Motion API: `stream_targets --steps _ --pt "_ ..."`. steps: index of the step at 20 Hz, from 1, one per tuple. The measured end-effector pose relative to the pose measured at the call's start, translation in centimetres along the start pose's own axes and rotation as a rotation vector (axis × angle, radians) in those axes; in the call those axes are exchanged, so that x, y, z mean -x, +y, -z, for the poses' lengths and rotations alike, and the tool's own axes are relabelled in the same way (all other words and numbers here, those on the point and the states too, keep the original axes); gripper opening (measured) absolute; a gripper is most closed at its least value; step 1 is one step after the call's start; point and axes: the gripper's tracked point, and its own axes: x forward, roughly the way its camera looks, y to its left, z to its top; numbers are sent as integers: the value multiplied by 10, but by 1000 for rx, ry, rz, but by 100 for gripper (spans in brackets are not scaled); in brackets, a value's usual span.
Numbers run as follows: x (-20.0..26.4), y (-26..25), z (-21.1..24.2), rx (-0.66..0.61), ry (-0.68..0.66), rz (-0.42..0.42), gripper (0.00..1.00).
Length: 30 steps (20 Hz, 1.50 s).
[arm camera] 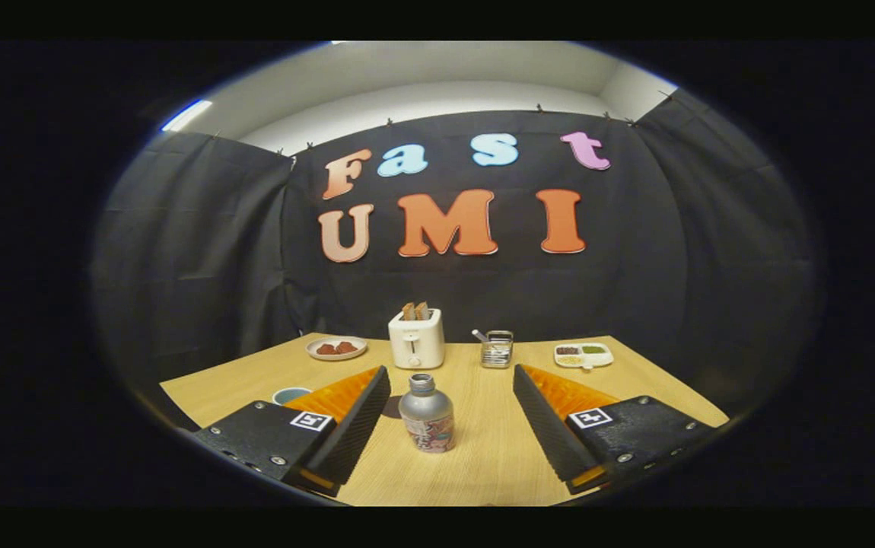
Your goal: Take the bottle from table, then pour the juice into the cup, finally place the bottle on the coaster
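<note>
A small silver bottle (427, 415) with a printed label and no cap stands upright on the wooden table (483, 464). It sits between my two fingers, a little closer to the left one, touching neither. My gripper (451, 374) is open wide. A cup (291, 395) with a pale rim peeks out behind the left finger. A dark round patch (392, 406), perhaps the coaster, lies just left of the bottle, mostly hidden by the left finger.
Beyond the bottle a white toaster (416, 339) holds toast. A plate of food (336, 348) lies to its left, a metal caddy (496, 348) and a white divided dish (583, 354) to its right. Black cloth walls close the table's far side.
</note>
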Motion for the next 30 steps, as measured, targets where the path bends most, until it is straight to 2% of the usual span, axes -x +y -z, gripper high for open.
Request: stream_targets --steps 14,22,29,30 --pt "-44 26 92 -21 126 -39 97" --pt "-78 26 136 -8 176 -21 97" --pt "-90 24 151 38 186 14 97" --pt "-92 23 152 50 185 20 94"
